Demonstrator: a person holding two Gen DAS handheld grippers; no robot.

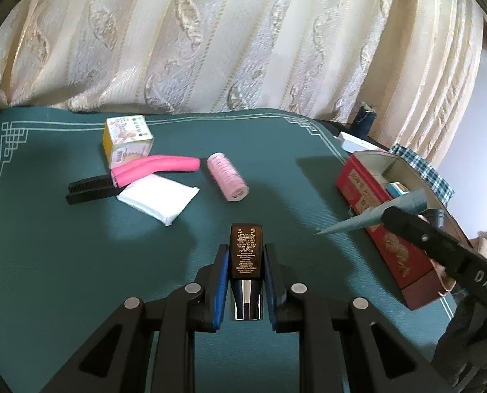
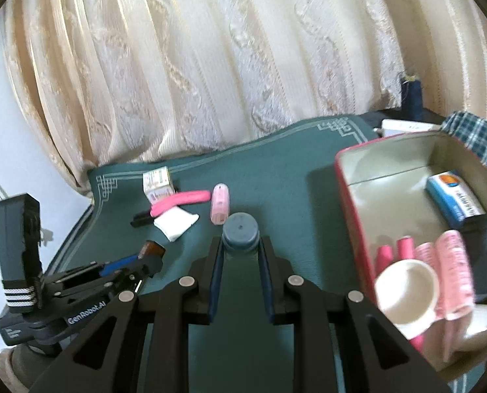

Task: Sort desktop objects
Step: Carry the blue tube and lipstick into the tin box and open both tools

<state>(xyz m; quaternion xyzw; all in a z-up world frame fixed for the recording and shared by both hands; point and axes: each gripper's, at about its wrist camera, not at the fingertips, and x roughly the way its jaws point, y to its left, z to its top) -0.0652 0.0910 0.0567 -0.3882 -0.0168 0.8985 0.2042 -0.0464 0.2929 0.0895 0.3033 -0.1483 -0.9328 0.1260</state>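
Red tin (image 2: 351, 196): blue box (image 2: 453, 196), pink rollers (image 2: 450, 262), white cup (image 2: 407, 291).

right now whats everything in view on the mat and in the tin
bottle: 1, dark brown, silver cap, in left tongs
cone: 1, grey-blue, in right tongs
small box: 1, yellow-white, far mat
foam rollers: 2, pink, beside box
hair roller: 1, pink, mid mat
brush: 1, black, left
pad: 1, white, by brush
tin: 1, red, right
blue box: 1, in tin
cup: 1, white, in tin
left tongs: shut
right tongs: shut
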